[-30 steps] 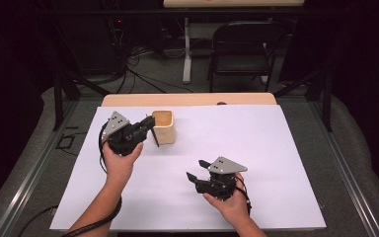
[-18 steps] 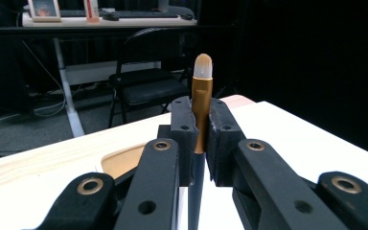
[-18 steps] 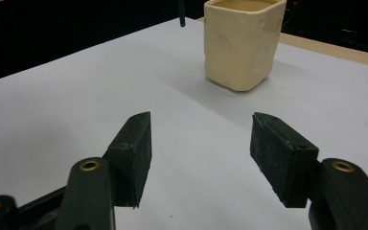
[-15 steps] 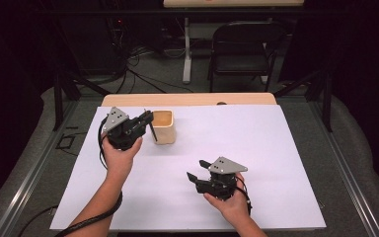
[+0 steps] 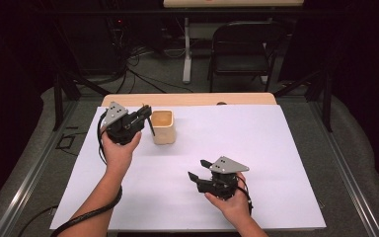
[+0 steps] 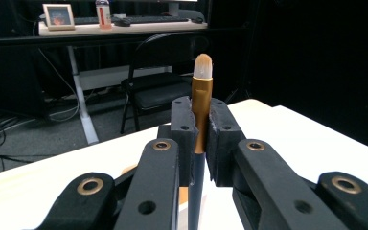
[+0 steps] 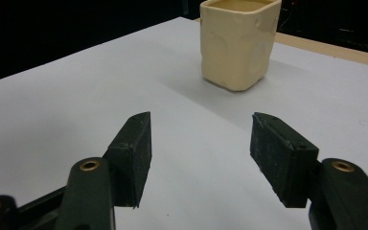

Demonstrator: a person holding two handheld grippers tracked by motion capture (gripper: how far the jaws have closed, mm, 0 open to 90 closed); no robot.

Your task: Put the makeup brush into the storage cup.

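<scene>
- The left claw was pinching a brush, its pads clamped on the gold ferrule; the pale bristle tip stood above the pads and the dark handle ran down between the arms.
- In the high view the brush handle slanted down toward 5 o'clock from that claw, just beside the left wall of the cream cup.
- The cup stood upright on the white counter, at about 11 o'clock from the counter's middle.
- The right claw was spread with nothing between its pads, low over the counter at about 6 o'clock, well apart from the cup.
- From the right gripper view the cup sat at about 1 o'clock beyond the spread pads.
</scene>
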